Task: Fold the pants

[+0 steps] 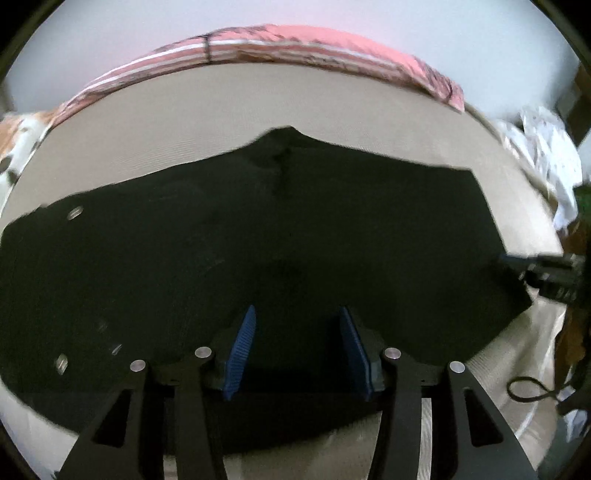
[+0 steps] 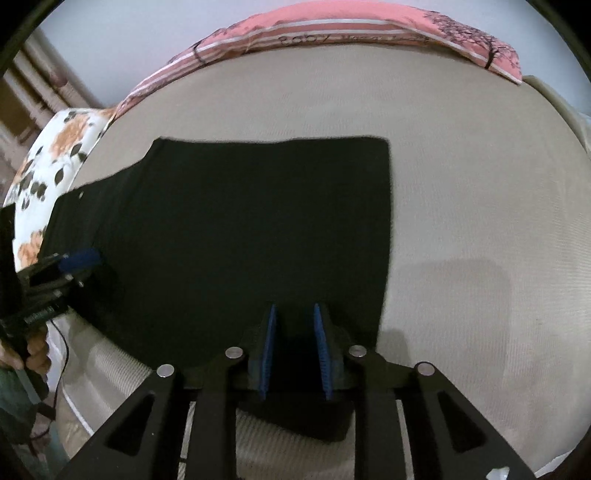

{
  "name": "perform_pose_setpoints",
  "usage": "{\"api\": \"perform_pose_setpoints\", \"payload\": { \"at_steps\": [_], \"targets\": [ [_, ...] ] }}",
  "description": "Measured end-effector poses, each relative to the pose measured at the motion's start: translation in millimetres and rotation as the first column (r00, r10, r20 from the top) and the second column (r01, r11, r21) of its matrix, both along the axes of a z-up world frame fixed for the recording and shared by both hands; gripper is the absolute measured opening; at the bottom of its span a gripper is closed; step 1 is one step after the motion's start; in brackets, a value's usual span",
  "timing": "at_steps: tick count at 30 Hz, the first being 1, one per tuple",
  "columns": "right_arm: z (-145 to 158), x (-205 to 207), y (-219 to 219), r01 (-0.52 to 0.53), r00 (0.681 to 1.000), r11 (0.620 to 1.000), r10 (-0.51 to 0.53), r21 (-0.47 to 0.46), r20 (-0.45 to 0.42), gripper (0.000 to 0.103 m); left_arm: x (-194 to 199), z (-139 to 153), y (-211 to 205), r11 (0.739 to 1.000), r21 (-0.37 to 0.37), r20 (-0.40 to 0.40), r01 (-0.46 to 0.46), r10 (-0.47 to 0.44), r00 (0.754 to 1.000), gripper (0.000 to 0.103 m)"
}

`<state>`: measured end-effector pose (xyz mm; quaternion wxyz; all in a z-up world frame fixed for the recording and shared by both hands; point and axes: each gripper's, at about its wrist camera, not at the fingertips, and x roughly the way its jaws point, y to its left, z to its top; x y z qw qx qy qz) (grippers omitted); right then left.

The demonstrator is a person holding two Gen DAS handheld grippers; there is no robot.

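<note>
The only legible writing is "Baby", printed on the pink striped blanket [image 2: 332,31] along the far edge of the beige mattress [image 2: 461,184]; the words after it are too blurred to read. The black pants [image 2: 240,221] lie flat in the middle of that mattress, their detail lost in darkness apart from a few metal studs [image 1: 75,213]. A floral pillow [image 2: 55,155] sits just beyond the pants' left end, and crumpled white cloth [image 1: 543,155] lies off the mattress's right edge. The left gripper [image 1: 297,328] stands with its jaws moderately apart over the pants' near edge, gripping nothing. The right gripper [image 2: 295,317] has its jaws narrow above the near edge; whether fabric is pinched cannot be told. A hand [image 2: 33,354] holds the left gripper's handle, with a black cable [image 1: 532,387] looping beside it.
</note>
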<state>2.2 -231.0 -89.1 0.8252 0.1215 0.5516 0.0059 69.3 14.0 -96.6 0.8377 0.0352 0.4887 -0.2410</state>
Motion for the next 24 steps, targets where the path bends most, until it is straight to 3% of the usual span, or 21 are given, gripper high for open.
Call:
{"api": "perform_pose_setpoints", "payload": {
  "at_steps": [5, 9, 13, 15, 17, 20, 24],
  "targets": [
    [0.2, -3.5, 19.2, -0.037, 0.999, 0.999, 0.037, 0.024, -0.005, 0.026, -11.0, 28.2, 60.9, 0.985, -0.083, 0.015, -0.153, 0.155, 0.988, 0.050],
    [-0.8, 2.1, 45.8, -0.099, 0.995, 0.993, 0.100, 0.070, -0.014, 0.026, -12.0, 41.1, 125.7, 0.934, -0.174, -0.040, -0.312, 0.310, 0.950, 0.056],
    [-2.4, 13.2, 75.8, -0.171, 0.985, 0.980, 0.174, 0.101, -0.016, 0.026, -12.0, 37.5, 181.7, 0.881, -0.205, -0.096, -0.426, 0.415, 0.905, 0.057],
    [-1.3, 18.4, 87.3, -0.191, 0.981, 0.976, 0.193, 0.105, -0.013, 0.032, -11.7, 28.3, 205.9, 0.841, -0.272, -0.182, -0.467, 0.431, 0.884, 0.058],
    [0.4, 21.9, 92.7, -0.190, 0.981, 0.973, 0.193, 0.132, -0.010, 0.049, -12.3, 15.5, 228.2, 0.786, -0.355, -0.294, -0.507, 0.421, 0.858, 0.058],
    [4.5, 25.7, 98.5, -0.191, 0.981, 0.971, 0.193, 0.146, -0.002, 0.050, -15.4, -5.5, 252.9, 0.692, -0.431, -0.411, -0.579, 0.421, 0.808, 0.059],
    [9.7, 28.4, 96.0, -0.178, 0.984, 0.976, 0.180, 0.127, -0.003, 0.050, -14.5, -28.4, 271.7, 0.615, -0.463, -0.501, -0.638, 0.413, 0.761, 0.059]
  ]
}}
